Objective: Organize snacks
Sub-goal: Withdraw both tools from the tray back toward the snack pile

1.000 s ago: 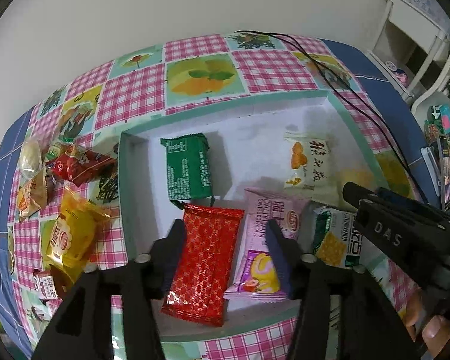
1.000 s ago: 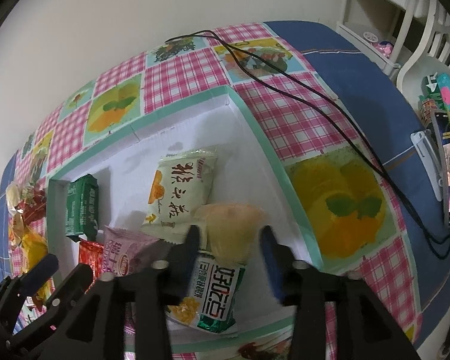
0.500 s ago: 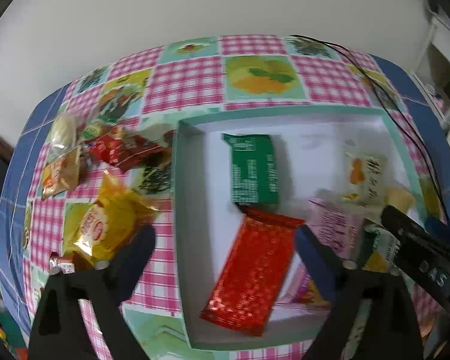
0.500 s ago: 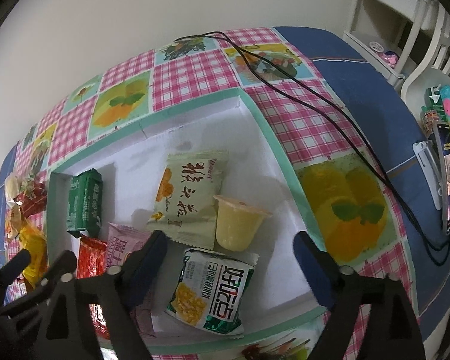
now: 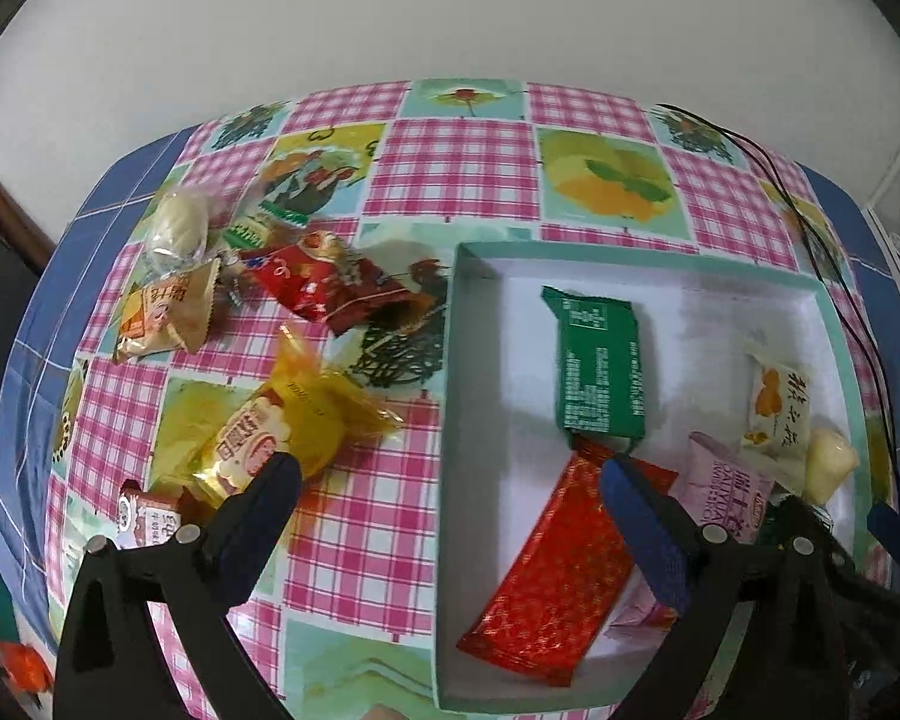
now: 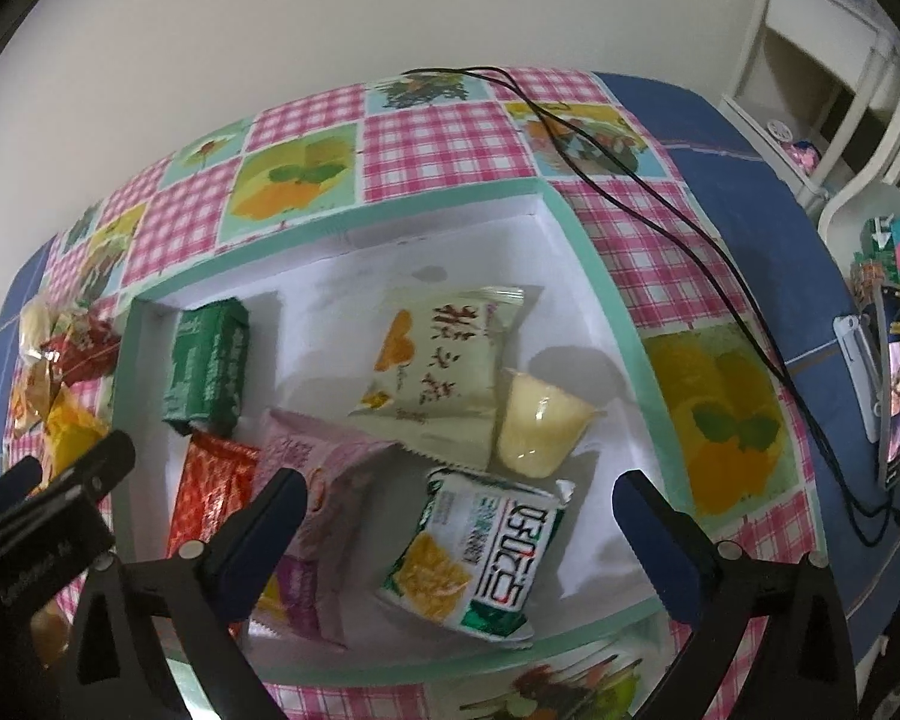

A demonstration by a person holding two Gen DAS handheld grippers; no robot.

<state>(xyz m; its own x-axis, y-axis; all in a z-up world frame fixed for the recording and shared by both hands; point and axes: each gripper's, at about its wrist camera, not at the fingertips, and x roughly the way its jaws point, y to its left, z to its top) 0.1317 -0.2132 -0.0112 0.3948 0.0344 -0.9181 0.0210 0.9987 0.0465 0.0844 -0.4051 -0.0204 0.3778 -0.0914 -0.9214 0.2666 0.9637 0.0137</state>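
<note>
A white box with a teal rim [image 5: 450, 372] [image 6: 606, 294] holds a green pack [image 5: 600, 366] [image 6: 210, 354], a red pack [image 5: 564, 564] [image 6: 210, 498], a pink pack [image 5: 726, 492] [image 6: 330, 480], a pale pack with orange print [image 6: 444, 360], a yellow jelly cup [image 6: 540, 426] and a green-white pack [image 6: 486, 552]. Loose snacks lie left of the box: a yellow pack [image 5: 282, 420], a red pack [image 5: 324, 282], an orange pack [image 5: 168, 312] and a clear-wrapped bun [image 5: 180, 222]. My left gripper [image 5: 444, 492] is open and empty above the box's left wall. My right gripper [image 6: 456, 504] is open and empty above the green-white pack.
The table has a pink checked cloth with fruit pictures [image 5: 456, 162]. A black cable [image 6: 660, 198] runs across it right of the box. A small red-white candy [image 5: 150, 516] lies near the left fingers. White furniture [image 6: 810, 60] and a phone [image 6: 894, 390] are at the right.
Both grippers opened wide and let go of their snacks, the red pack and the jelly cup, in the box. The left gripper has swung left toward the loose snacks. The right has pulled back slightly.
</note>
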